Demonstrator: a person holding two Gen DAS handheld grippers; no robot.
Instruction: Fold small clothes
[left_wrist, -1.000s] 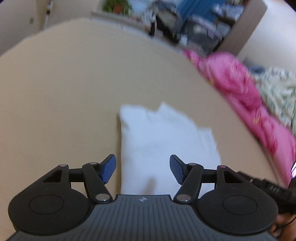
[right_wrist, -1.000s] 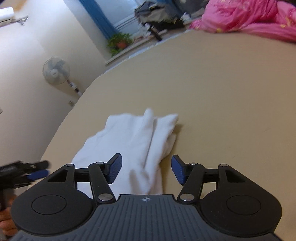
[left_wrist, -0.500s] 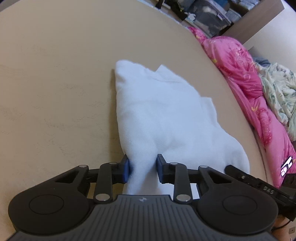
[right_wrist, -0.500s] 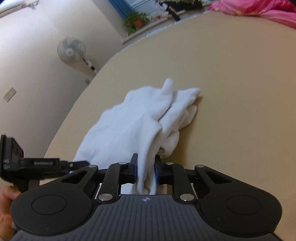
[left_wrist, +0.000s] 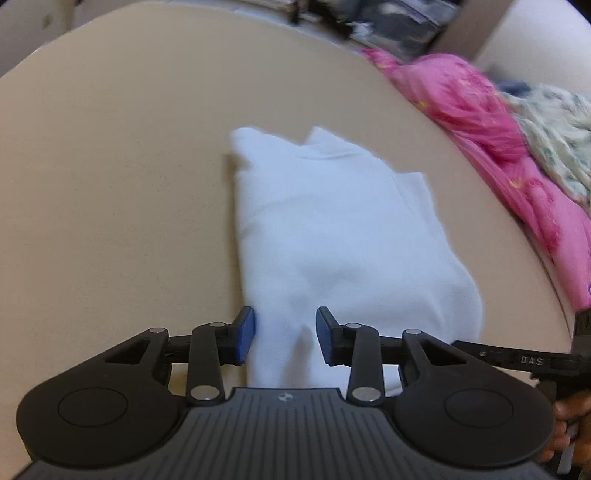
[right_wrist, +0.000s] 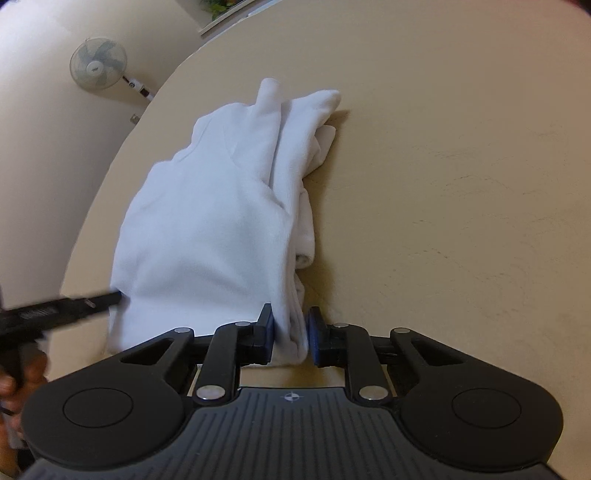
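A small white garment (left_wrist: 332, 236) lies folded on the beige surface (left_wrist: 110, 184); it also shows in the right wrist view (right_wrist: 221, 221). My left gripper (left_wrist: 284, 334) is open, its blue pads either side of the garment's near edge without pinching it. My right gripper (right_wrist: 291, 330) is shut on the garment's near right edge, with folded layers held between the pads. The left gripper shows at the left of the right wrist view (right_wrist: 59, 314), and the right one at the right of the left wrist view (left_wrist: 517, 358).
A pink blanket (left_wrist: 480, 122) and a floral cloth (left_wrist: 554, 133) lie along the surface's right edge. Cluttered shelves stand behind. A wall fan (right_wrist: 98, 68) stands beyond the left edge. The surface stretches bare to the right of the garment (right_wrist: 461, 184).
My left gripper closed on the garment's near edge half a second ago and has opened again, letting it go. My right gripper closed on the right edge and still holds it.
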